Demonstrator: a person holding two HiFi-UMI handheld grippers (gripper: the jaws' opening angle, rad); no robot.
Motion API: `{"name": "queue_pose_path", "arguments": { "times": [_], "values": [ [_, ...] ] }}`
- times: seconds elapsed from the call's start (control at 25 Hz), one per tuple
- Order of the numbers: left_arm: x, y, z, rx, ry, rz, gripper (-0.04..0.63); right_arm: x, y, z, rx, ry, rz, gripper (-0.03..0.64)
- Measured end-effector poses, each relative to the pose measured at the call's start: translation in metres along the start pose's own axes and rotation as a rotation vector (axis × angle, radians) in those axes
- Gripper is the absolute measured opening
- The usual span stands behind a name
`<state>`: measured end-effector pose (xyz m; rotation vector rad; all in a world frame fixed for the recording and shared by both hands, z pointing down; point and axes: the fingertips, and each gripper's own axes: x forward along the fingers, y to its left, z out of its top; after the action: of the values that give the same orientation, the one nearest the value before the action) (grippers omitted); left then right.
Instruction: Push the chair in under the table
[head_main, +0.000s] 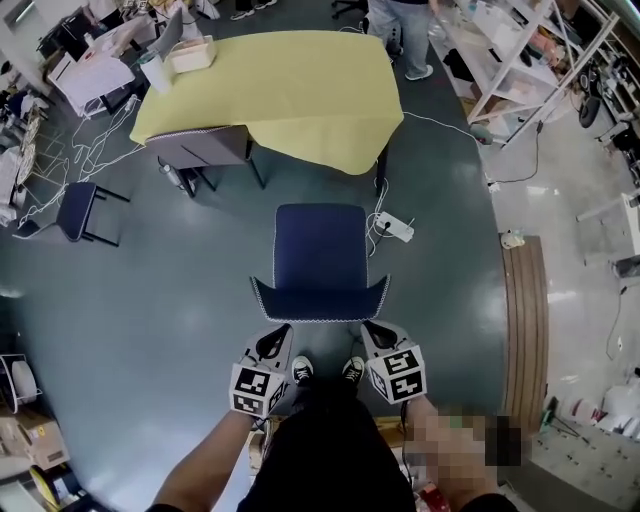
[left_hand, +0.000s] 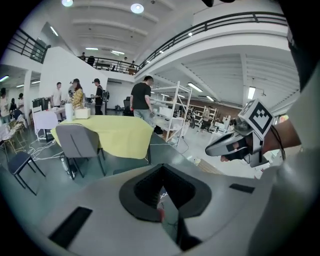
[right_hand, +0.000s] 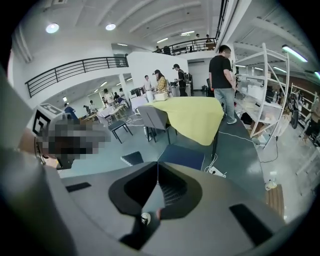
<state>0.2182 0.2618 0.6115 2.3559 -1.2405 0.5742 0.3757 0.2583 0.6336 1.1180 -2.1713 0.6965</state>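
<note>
The left gripper (head_main: 277, 334) and right gripper (head_main: 372, 330) are held side by side, apart, low in front of the body. Both tilt forward and down, and each has its jaws pressed together. The bare left forearm (head_main: 205, 465) stretches forward. The feet (head_main: 302, 370) stand between the grippers.
</note>
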Motion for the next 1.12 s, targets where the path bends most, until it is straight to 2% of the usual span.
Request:
{"name": "queue_pose_path", "arguments": {
  "times": [0.12, 0.16, 0.24, 0.32, 0.44, 0.56, 0.92, 1.12],
  "values": [
    [0.013, 0.003, -0.016, 0.034, 0.047, -0.010, 0.011, 0.020, 0.000, -0.011, -0.040, 0.037, 0.011, 0.019],
    [0.017, 0.004, -0.021, 0.050, 0.059, -0.014, 0.021, 0.027, 0.000, -0.015, -0.054, 0.047, 0.020, 0.038],
    [0.026, 0.005, -0.031, 0.095, 0.080, -0.024, 0.076, 0.039, 0.002, -0.021, -0.080, 0.065, 0.043, 0.097],
    [0.036, 0.005, -0.044, 0.135, 0.109, -0.041, 0.120, 0.050, 0.004, -0.027, -0.108, 0.087, 0.062, 0.129],
    [0.049, 0.004, -0.065, 0.182, 0.177, -0.074, 0.178, 0.061, 0.005, -0.037, -0.157, 0.140, 0.089, 0.161],
    [0.059, 0.008, -0.076, 0.243, 0.229, -0.085, 0.207, 0.071, 0.003, -0.044, -0.212, 0.191, 0.099, 0.181],
    [0.085, 0.016, -0.104, 0.381, 0.356, -0.112, 0.244, 0.103, 0.002, -0.064, -0.408, 0.284, 0.101, 0.207],
    [0.100, 0.022, -0.121, 0.496, 0.403, -0.086, 0.250, 0.124, 0.001, -0.076, -0.548, 0.338, 0.095, 0.213]
  ]
}}
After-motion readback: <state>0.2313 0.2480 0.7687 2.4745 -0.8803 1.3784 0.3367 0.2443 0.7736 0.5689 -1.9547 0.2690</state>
